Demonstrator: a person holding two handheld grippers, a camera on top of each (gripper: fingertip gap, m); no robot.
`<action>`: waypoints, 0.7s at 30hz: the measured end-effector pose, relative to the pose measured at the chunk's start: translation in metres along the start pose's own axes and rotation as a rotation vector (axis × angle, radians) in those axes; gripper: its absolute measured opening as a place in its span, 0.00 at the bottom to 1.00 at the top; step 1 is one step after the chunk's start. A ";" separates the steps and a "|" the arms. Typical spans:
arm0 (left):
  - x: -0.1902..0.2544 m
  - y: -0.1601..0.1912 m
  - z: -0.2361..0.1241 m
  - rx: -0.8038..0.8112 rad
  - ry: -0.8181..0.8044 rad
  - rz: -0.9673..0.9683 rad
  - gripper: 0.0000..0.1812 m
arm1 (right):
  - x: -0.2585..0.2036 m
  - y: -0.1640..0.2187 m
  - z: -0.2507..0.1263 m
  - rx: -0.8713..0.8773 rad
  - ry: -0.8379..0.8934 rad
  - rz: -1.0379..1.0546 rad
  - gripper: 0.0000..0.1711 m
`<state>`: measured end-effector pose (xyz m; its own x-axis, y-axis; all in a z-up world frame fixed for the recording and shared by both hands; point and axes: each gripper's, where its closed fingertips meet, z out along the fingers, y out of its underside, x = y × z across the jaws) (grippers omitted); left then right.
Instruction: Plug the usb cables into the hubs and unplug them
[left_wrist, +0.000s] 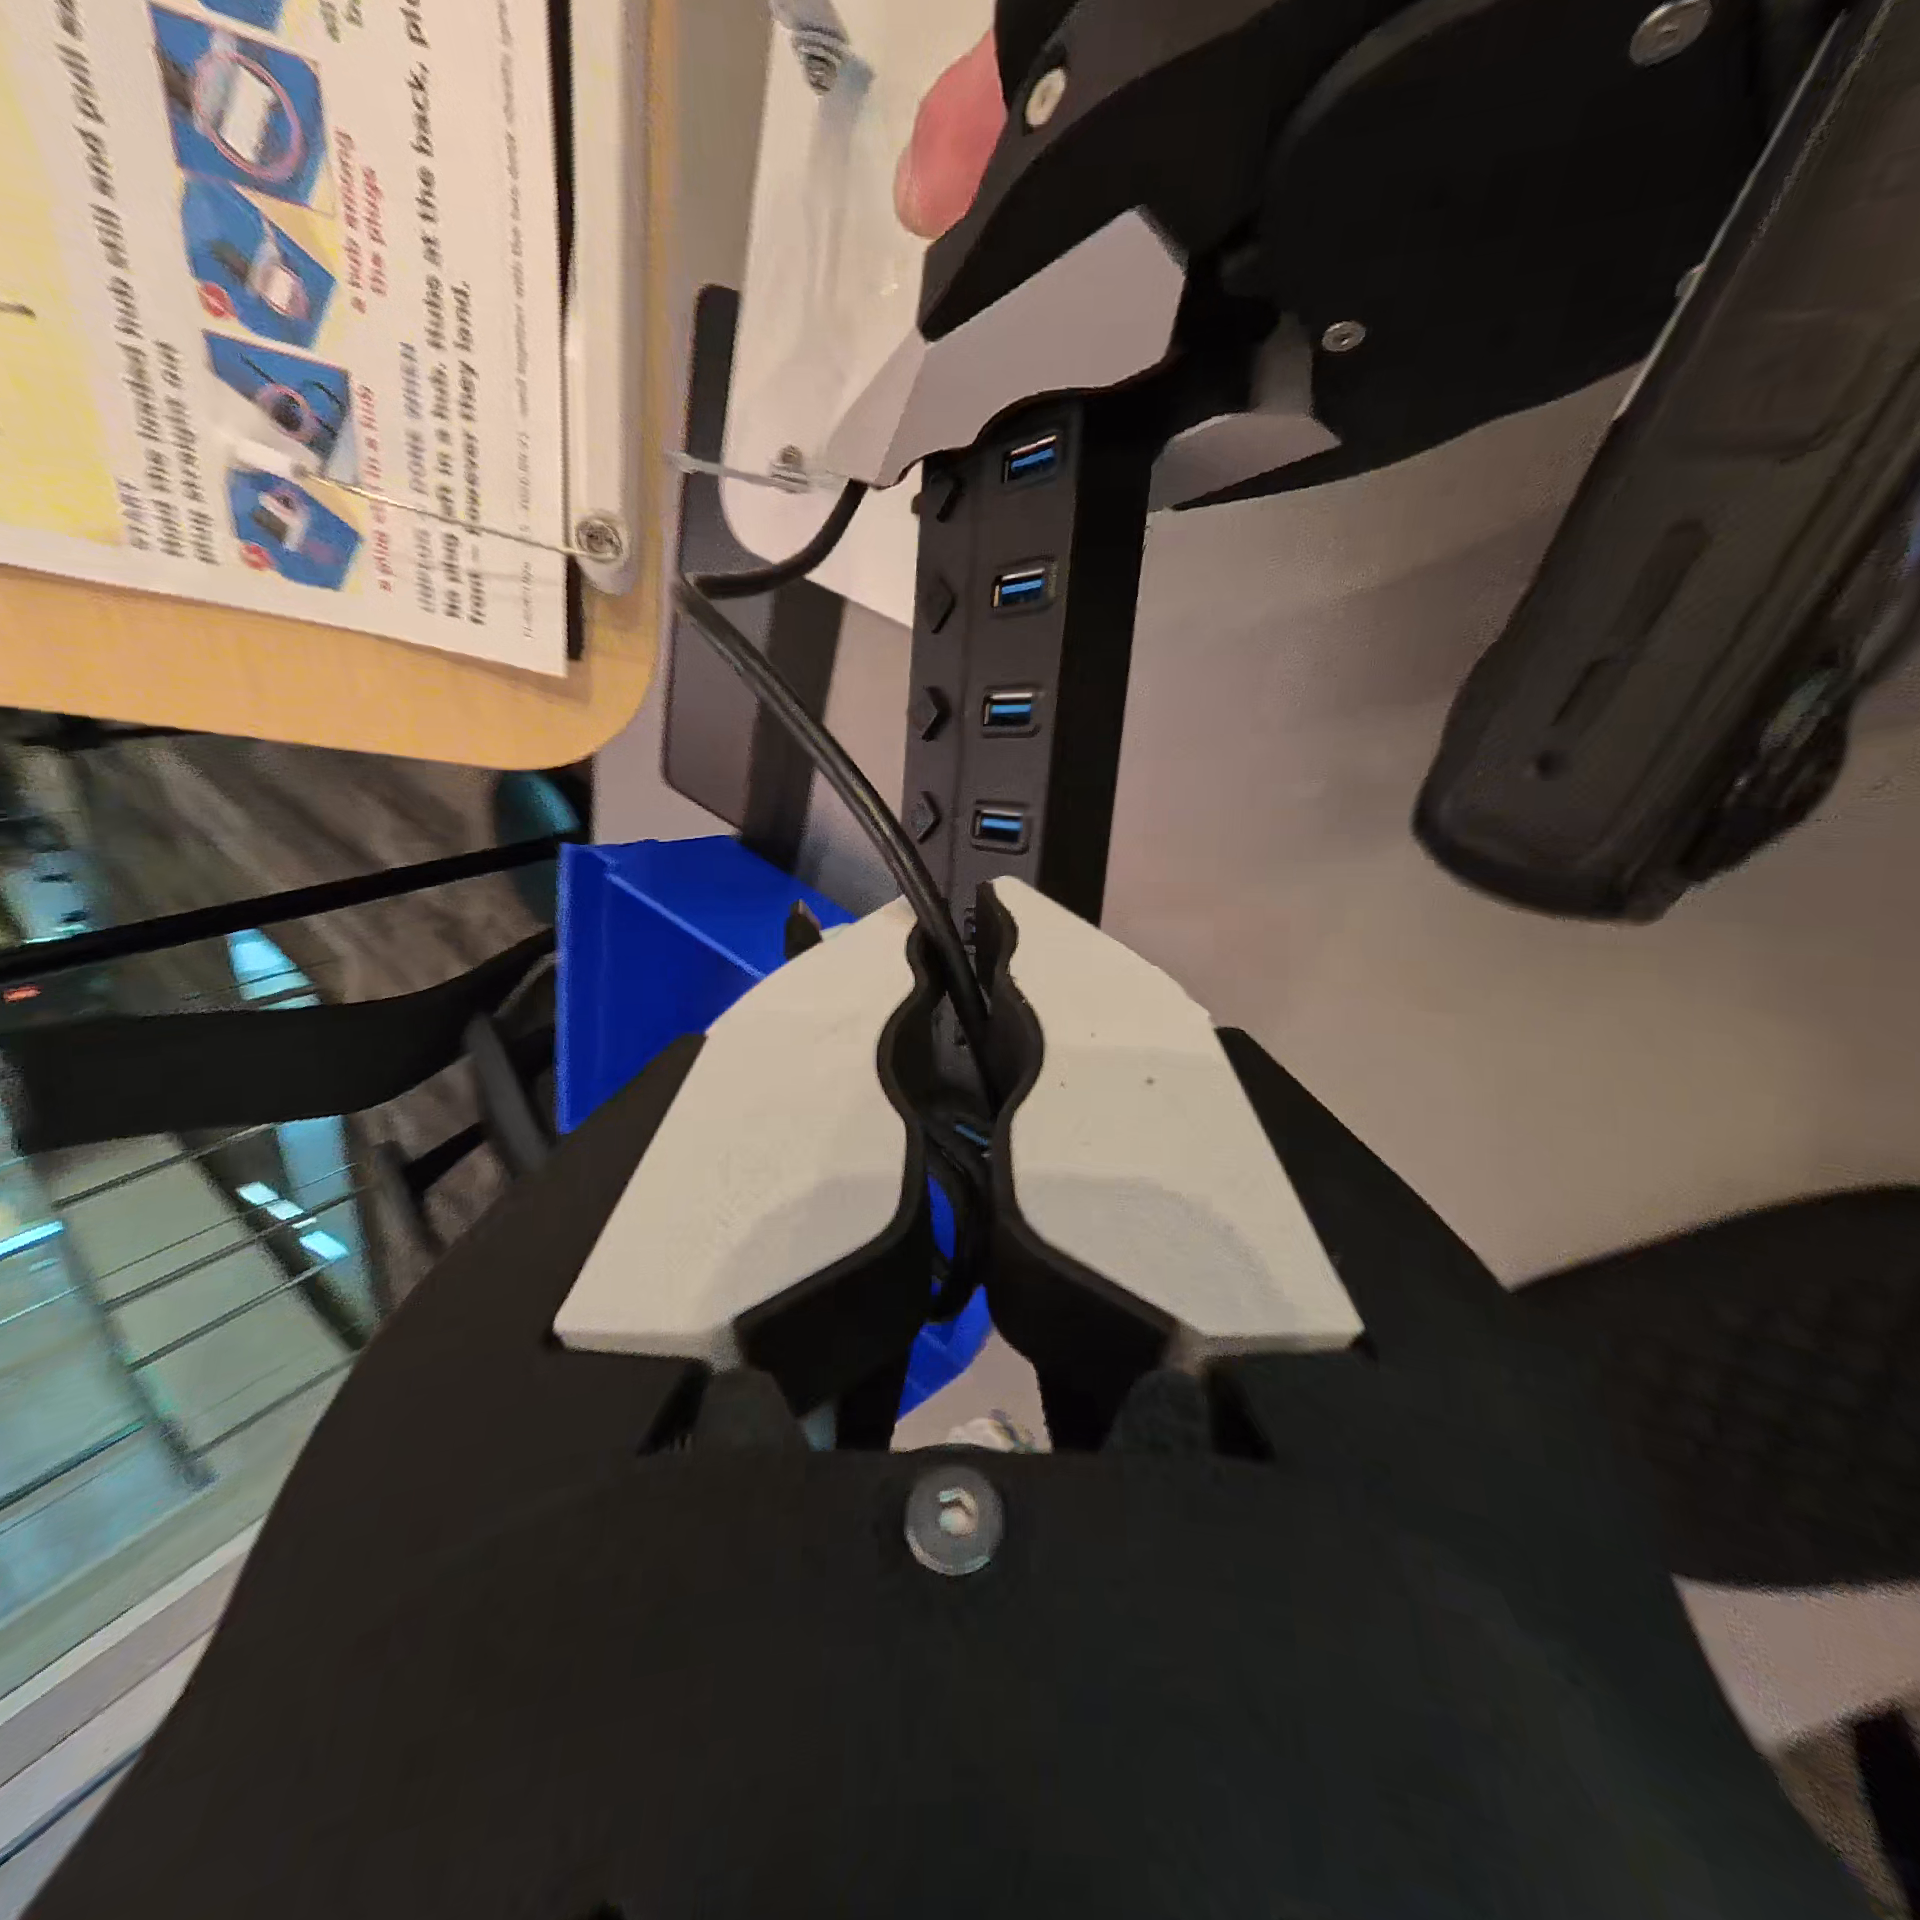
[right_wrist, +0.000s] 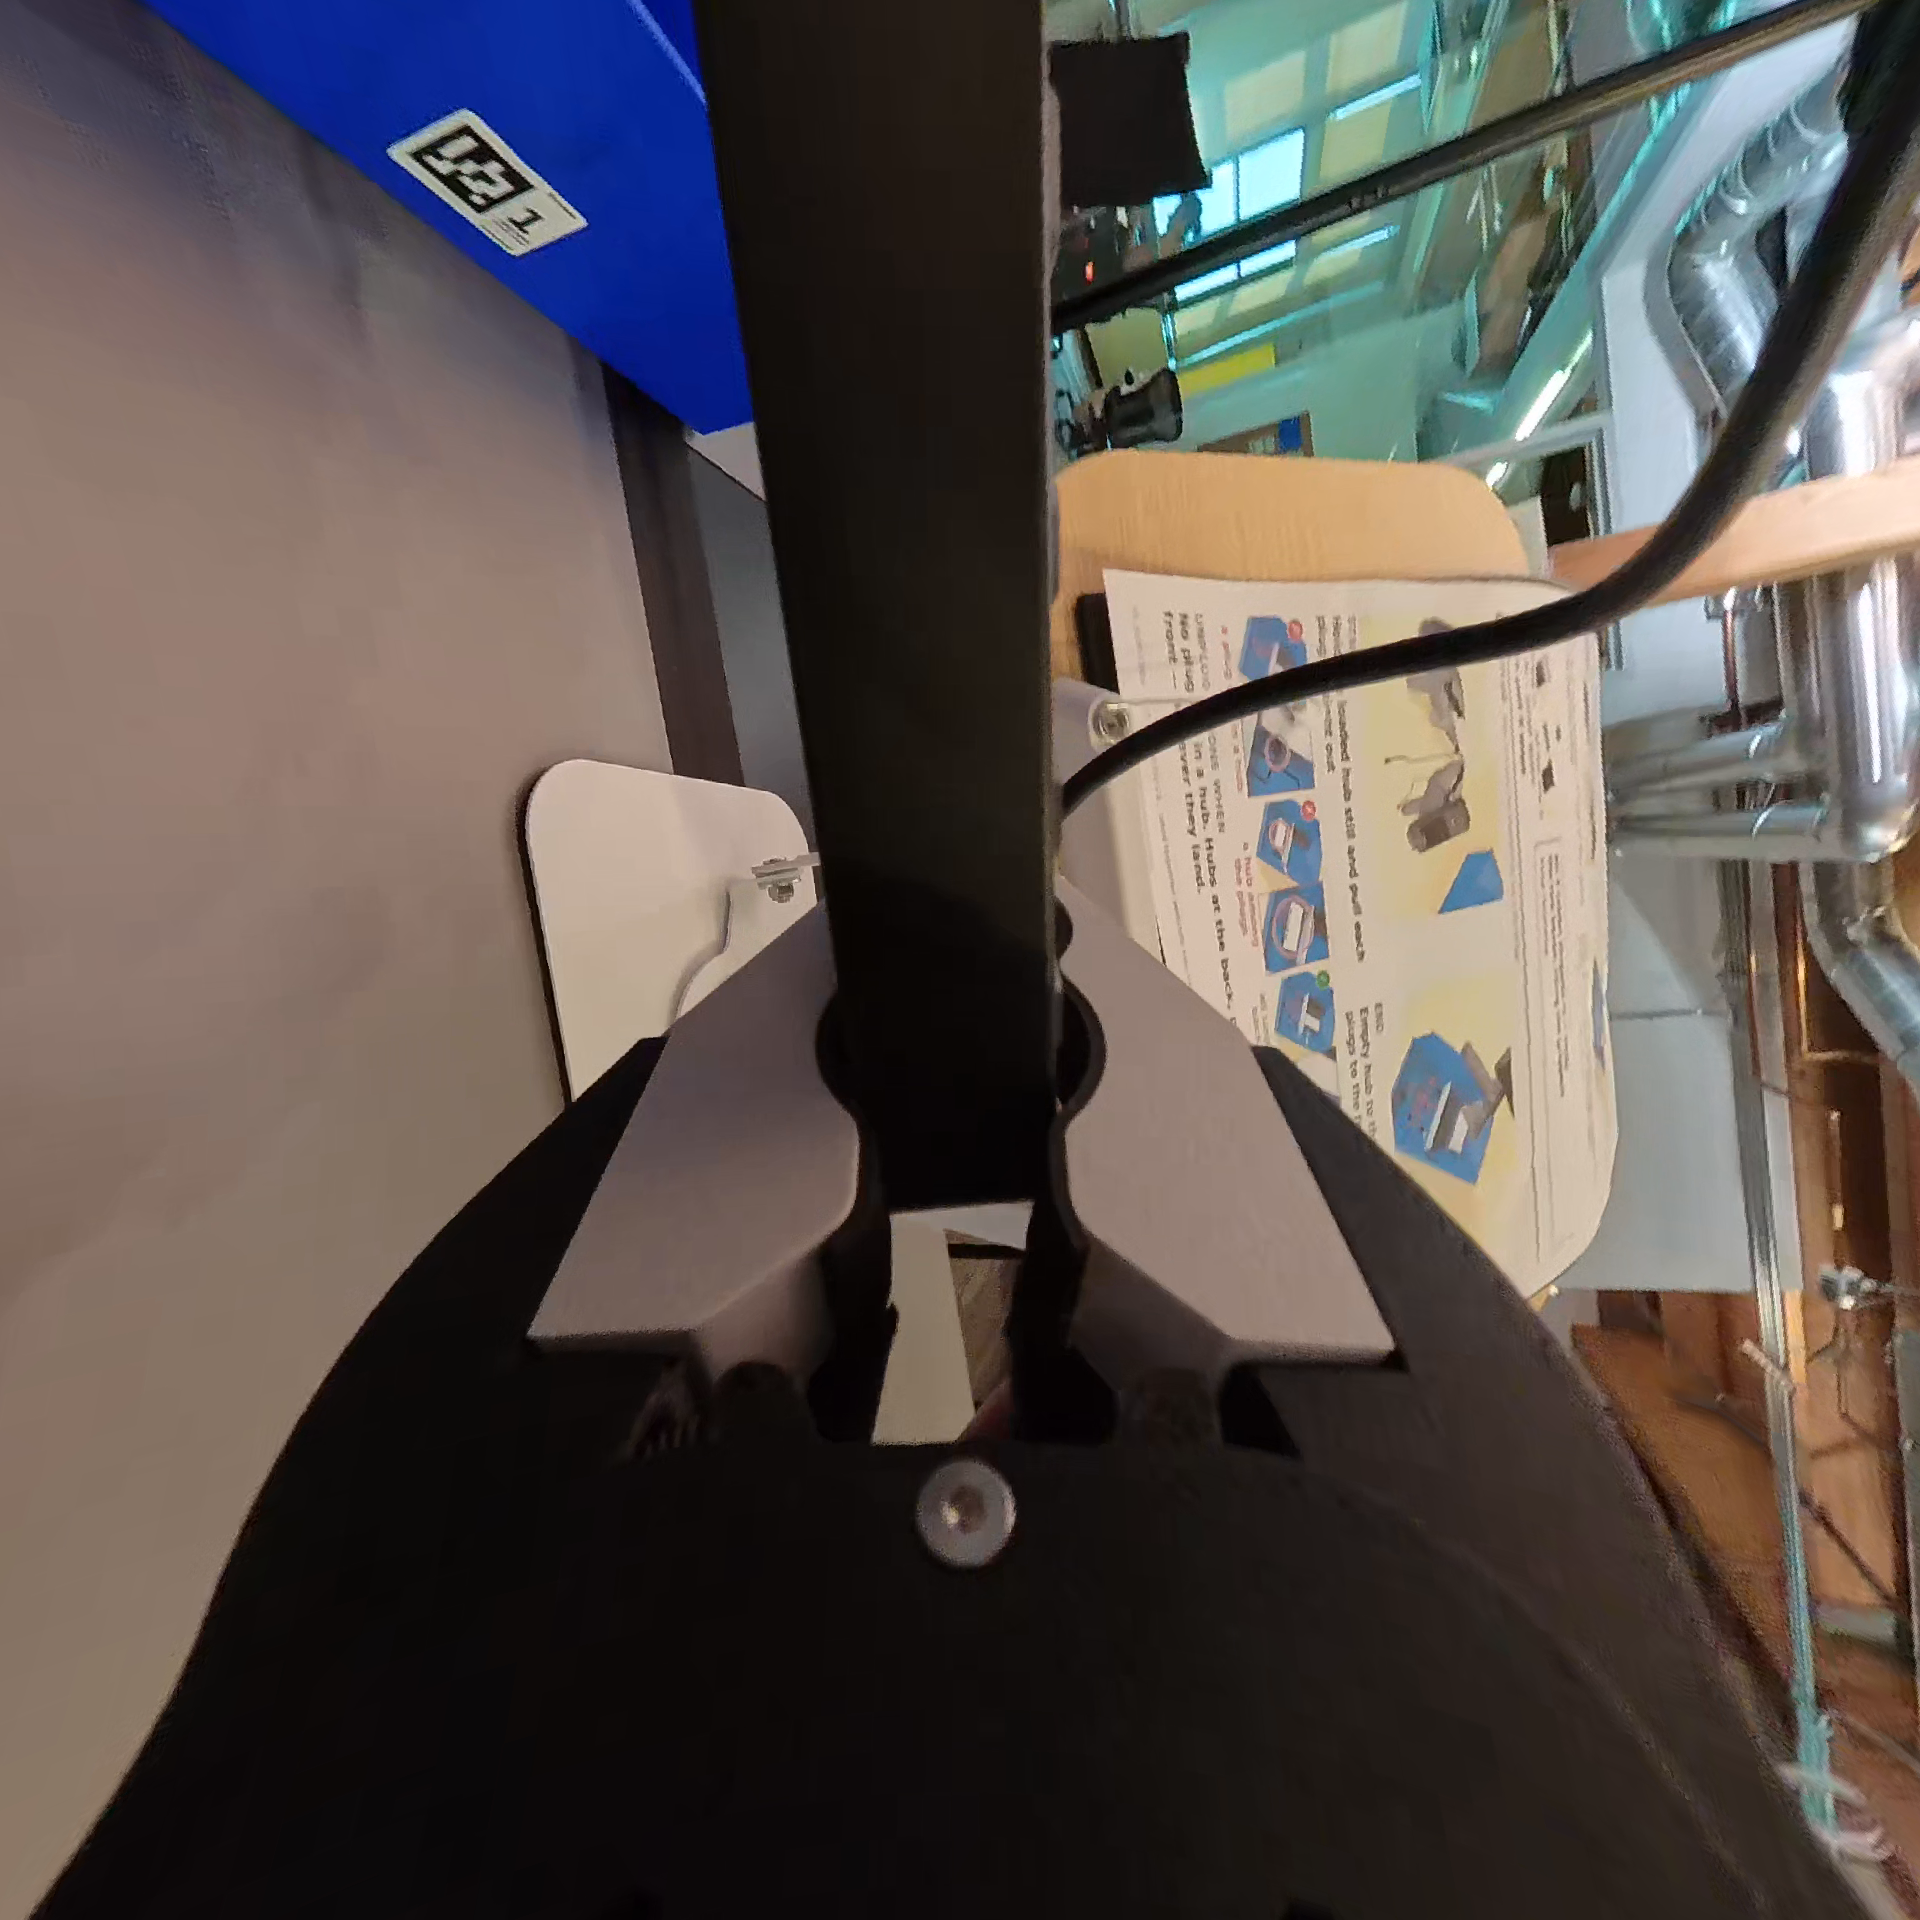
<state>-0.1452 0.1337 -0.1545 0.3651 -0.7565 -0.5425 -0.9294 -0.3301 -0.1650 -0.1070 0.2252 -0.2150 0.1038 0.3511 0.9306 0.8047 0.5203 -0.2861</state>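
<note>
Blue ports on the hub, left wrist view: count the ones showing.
4 clear on the hub, in one row. A blue glint behind the left gripper may be a fifth; others may be hidden.

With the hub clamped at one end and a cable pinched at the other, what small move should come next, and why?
Probably ease the left gripper straight back from the hub, since its jaws are shut on the black cable at the port end. The right gripper clamps the hub's far end, bracing it. Whether the plug is seated is hidden.
</note>
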 end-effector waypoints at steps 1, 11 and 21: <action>-0.001 -0.002 0.003 -0.006 -0.058 0.022 0.03 | 0.002 0.002 0.000 -0.009 0.006 0.022 0.13; -0.006 -0.036 -0.012 0.254 -0.574 0.232 0.10 | 0.022 0.016 -0.003 -0.008 0.045 0.178 0.13; 0.010 -0.055 -0.053 0.474 -0.885 0.499 0.05 | 0.032 0.019 -0.004 0.023 0.073 0.273 0.13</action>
<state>-0.0873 0.1142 -0.1072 -0.0458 -0.0140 -0.9989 -0.9564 0.2894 0.0398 -0.0861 0.2426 -0.1896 0.3576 0.4242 0.8320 0.7279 0.4315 -0.5328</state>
